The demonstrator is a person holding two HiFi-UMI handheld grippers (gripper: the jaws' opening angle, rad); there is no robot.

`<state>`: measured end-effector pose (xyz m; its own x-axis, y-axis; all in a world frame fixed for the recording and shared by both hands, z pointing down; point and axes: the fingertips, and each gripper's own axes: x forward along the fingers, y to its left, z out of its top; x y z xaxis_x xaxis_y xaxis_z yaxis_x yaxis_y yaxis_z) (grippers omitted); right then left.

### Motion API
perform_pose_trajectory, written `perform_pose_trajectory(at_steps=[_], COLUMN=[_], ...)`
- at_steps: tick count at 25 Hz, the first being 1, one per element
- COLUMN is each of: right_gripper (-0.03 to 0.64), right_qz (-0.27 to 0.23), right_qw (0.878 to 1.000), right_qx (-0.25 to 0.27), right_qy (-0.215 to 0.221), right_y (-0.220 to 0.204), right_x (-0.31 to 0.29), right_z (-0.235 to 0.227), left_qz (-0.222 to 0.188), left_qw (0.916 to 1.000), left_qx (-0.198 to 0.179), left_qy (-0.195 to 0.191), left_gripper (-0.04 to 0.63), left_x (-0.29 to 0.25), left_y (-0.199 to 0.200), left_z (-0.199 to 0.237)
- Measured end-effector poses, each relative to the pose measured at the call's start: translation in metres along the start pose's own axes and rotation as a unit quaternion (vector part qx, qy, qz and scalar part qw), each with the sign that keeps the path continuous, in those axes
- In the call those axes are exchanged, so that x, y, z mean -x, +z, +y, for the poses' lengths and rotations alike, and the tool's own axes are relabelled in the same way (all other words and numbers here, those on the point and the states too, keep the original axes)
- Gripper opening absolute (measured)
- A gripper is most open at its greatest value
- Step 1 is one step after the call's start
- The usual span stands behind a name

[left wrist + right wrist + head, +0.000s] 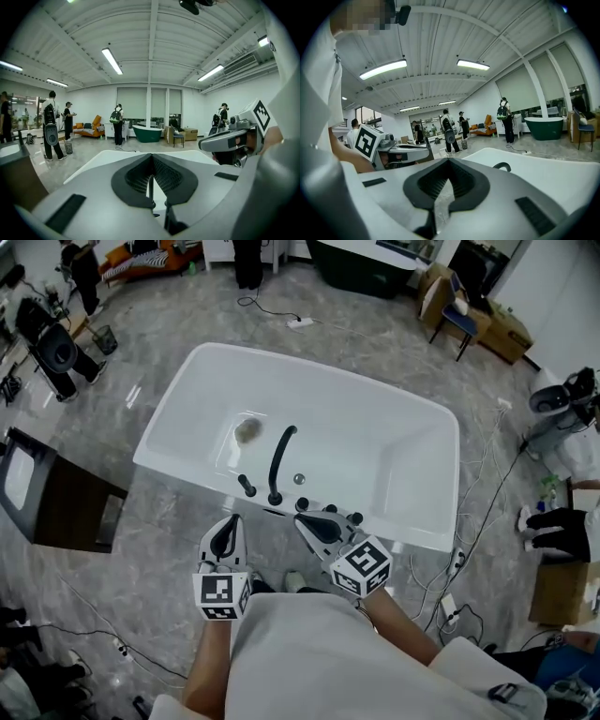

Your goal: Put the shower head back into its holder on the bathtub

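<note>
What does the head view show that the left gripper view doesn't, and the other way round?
Only the head view: the tub's inside from above, the person's forearms, and the marker cube on the left gripper.
Only the left gripper view: the ceiling with its strip lights, and the left gripper's jaws close up, shut with nothing between them.
Both: the white bathtub, the right gripper, and people standing across the room.

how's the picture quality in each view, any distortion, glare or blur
Head view: sharp and evenly lit, mild bending at the edges, tub bright but not blown out. Left gripper view: heavy fisheye, dark corners, ceiling light overexposed, near foreground soft. Right gripper view: same fisheye, mosaic patch top left, glaring light strip.
</note>
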<state>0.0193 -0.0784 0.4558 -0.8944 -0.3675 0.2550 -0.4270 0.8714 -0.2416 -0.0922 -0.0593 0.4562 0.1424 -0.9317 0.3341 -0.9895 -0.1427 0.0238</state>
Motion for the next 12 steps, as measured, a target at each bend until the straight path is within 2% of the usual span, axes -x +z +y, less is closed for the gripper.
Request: perform_pose_trajectory(at_steps=[3, 8, 12], right_gripper=[0.019, 0.018, 0.018], right_qz=[-0.007, -0.013, -0.017], right_qw=[1.000, 1.000, 0.999], right_qx=[0.006, 0.018, 0.018], right_qy=[-0.007, -0.016, -0.027], right_y=[0.010, 0.027, 0.035], right_x=[0.002, -0.001, -0.007], right_z=[0.007, 0.024, 0.035], left_qz=[-0.009, -0.025, -0.022], left_qw=[0.9999, 0.9983, 0.9982], left_qx=[0.003, 0.012, 0.001], left_qy=[-0.008, -0.051, -0.057], left_gripper=[0.011, 0.011, 0.011], left_x=[0.009, 0.029, 0.039], left_y=[0.005, 0.018, 0.019], left_z=[0.003, 0.008, 0.022])
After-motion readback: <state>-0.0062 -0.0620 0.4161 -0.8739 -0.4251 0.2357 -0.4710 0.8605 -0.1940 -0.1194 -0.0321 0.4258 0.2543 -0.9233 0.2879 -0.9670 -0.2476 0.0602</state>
